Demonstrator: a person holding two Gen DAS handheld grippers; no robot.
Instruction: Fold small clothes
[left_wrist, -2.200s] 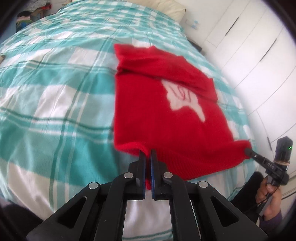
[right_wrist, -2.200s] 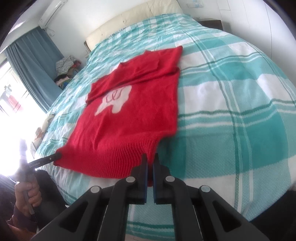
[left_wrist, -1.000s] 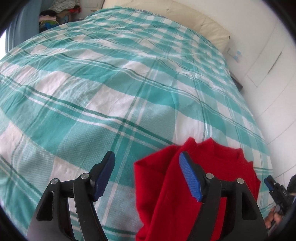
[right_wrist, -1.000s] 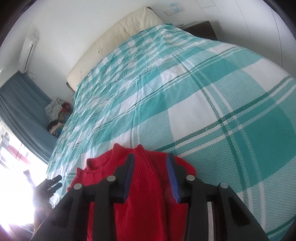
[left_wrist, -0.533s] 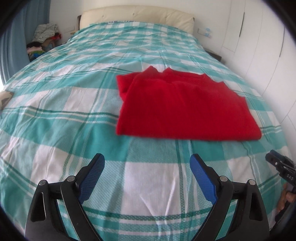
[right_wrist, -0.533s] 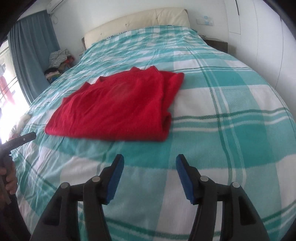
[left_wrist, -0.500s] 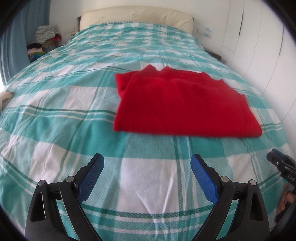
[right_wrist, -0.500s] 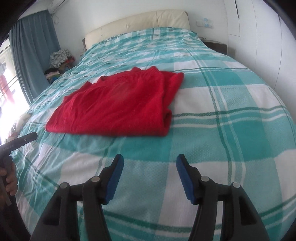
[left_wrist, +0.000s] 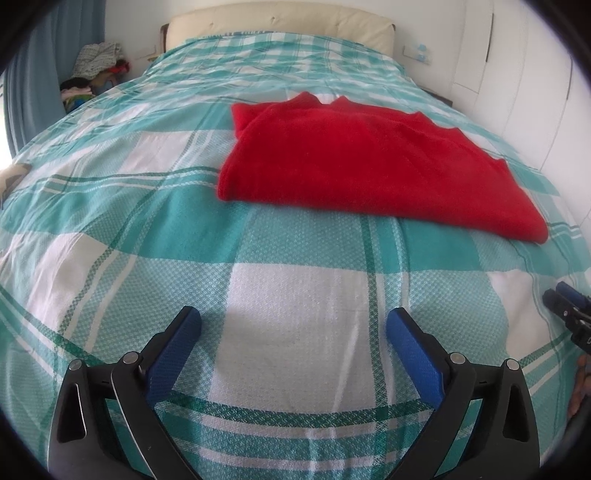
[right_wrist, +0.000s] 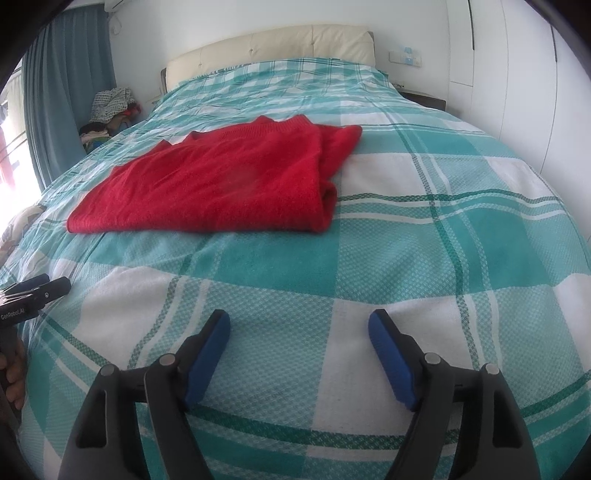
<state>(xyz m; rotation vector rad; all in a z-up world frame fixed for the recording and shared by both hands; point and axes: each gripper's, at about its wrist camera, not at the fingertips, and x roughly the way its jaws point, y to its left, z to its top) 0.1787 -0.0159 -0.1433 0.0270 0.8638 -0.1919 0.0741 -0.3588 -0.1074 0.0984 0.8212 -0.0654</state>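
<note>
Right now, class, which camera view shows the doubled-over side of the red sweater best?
The right wrist view: the sweater turns its thick rolled side toward that camera, so the stacked layers show. The left wrist view shows the sweater too, with layers peeking out at its far left corner, but mostly the flat top and thin front edge.

Bed (left_wrist: 295, 350) in teal-and-white checked cover, folded red sweater (left_wrist: 369, 166) lying on it

both tongs, left (left_wrist: 293, 325) and right (right_wrist: 298, 326), just opened, empty.
</note>
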